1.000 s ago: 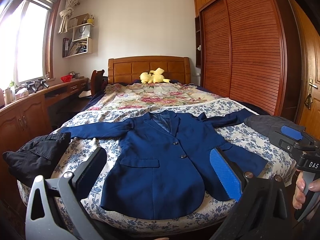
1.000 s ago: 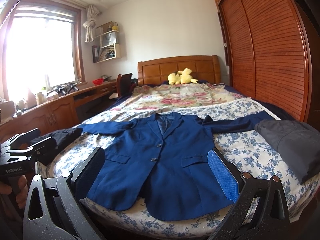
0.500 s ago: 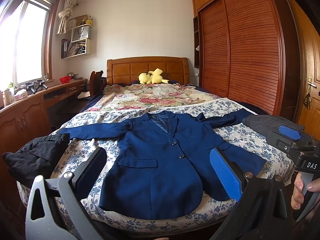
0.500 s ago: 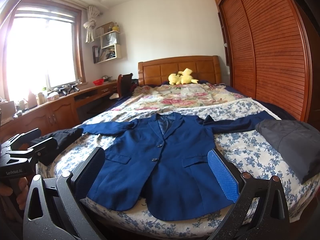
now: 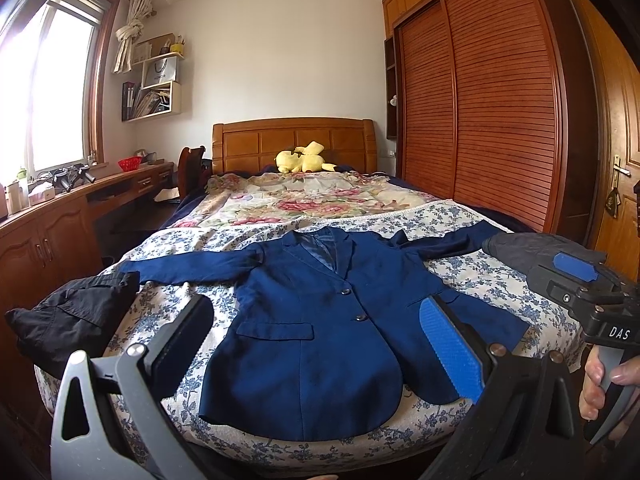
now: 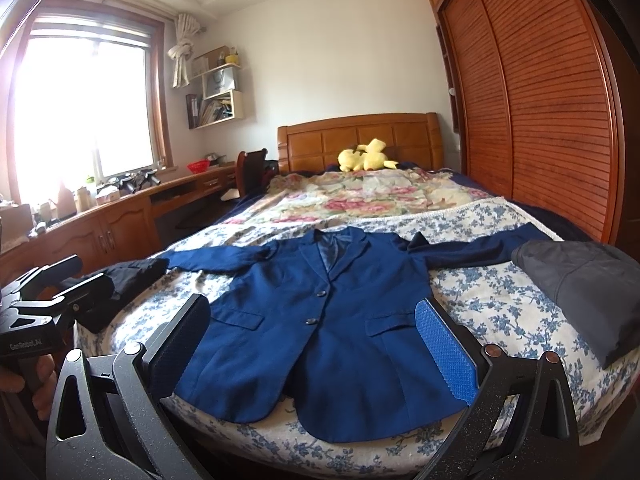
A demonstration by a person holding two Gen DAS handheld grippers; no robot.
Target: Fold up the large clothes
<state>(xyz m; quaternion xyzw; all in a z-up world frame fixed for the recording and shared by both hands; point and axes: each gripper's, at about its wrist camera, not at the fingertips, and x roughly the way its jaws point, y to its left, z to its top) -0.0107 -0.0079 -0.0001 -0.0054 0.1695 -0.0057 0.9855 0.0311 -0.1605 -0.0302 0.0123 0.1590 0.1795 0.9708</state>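
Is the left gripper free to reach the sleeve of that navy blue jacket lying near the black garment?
Probably yes. The left gripper is open and empty, and nothing lies between it and the navy blue jacket; the black garment sits just beside that sleeve.

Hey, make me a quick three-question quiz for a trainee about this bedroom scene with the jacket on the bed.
1. True or false: the blue jacket lies spread flat on the bed with both sleeves out to the sides.
2. Which garment lies at the bed's left edge? A) black garment B) grey garment C) a red towel
3. Fill in: both the left claw and the right claw are ____ and hold nothing.

Key: 1 true; 2 A; 3 open.
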